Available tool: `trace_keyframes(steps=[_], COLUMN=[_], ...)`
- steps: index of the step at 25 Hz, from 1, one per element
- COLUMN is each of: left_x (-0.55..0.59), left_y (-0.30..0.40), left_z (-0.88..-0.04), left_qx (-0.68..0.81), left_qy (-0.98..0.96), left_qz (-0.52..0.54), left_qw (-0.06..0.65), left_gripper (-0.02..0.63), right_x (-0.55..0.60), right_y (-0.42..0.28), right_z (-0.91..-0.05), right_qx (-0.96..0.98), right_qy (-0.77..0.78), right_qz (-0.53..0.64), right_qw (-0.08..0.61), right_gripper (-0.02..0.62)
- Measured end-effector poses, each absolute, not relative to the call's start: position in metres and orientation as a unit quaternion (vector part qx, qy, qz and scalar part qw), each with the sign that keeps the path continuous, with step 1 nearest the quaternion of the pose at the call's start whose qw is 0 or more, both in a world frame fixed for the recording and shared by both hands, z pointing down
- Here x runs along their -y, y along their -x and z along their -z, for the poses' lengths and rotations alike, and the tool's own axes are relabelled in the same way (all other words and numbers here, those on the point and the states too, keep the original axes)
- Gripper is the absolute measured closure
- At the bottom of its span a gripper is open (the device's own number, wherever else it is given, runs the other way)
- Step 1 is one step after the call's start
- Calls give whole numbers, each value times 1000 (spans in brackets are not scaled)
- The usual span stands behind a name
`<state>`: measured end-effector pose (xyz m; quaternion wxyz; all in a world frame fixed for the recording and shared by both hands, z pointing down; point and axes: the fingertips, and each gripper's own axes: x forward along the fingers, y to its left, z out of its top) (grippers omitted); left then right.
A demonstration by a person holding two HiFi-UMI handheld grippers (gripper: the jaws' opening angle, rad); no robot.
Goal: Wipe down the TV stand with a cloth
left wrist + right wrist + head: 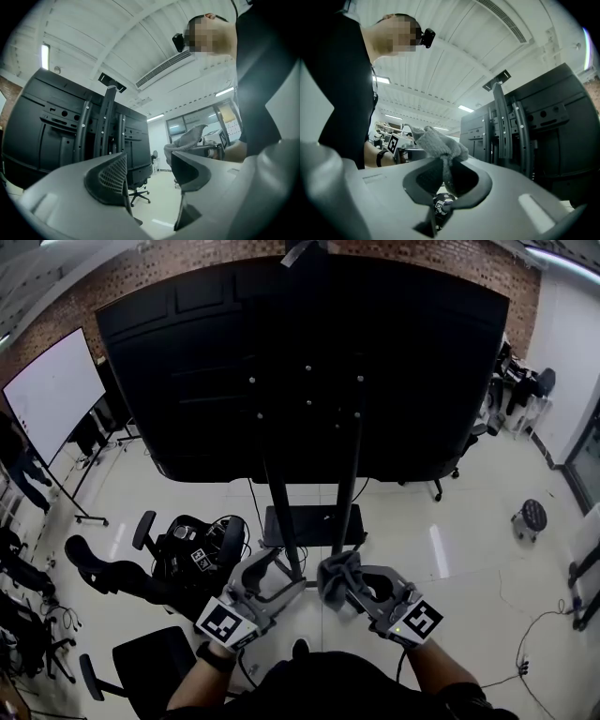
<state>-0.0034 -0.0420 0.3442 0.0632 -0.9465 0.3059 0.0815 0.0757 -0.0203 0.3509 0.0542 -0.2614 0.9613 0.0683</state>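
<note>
A grey cloth (pixel 438 143) is clamped in the right gripper (pixel 446 176). The left gripper (pixel 149 176) is held with jaws apart, empty, near the TV stand (pixel 305 474).

My head camera looks steeply down, close over the left gripper (pixel 277 576) and right gripper (pixel 349 585), toward the TV stand (pixel 348 493). Both gripper cameras tilt upward along their jaws; all share its uprights (pixel 106 122).
</note>
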Motion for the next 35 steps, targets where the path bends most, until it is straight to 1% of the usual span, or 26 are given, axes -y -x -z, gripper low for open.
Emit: trace_keyframes(steps=[5, 8, 11, 15, 19, 26, 29, 35], left_x=[99, 135, 154, 170, 185, 207, 219, 243], left_y=[25, 35, 37, 37, 31, 12, 6, 0], left_z=[-329, -316, -300, -269, -228, -143, -106, -39], left_qx=[-281, -264, -245, -236, -232, -226, -228, -231], left_qy=[953, 957, 959, 955, 948, 935, 926, 917], left_qz=[-76, -76, -73, -79, -89, -109, -117, -125], left_qw=[81, 96, 119, 160, 198, 250, 277, 301], left_gripper=[287, 285, 285, 285, 284, 279, 279, 279], right_x=[81, 118, 144, 162, 184, 218, 233, 262], right_y=[-51, -41, -36, -29, -29, -39, -42, -42], right_z=[-332, -316, -296, -259, -220, -129, -94, -16], right_qx=[-954, -948, -942, -937, -934, -924, -911, -883], right_qy=[281, 296, 308, 297, 290, 267, 274, 289], right_qz=[-82, -103, -122, -175, -205, -270, -308, -369], right_qw=[64, 58, 55, 46, 34, 48, 35, 18], right_gripper=[566, 566, 566, 566, 566, 566, 566, 566])
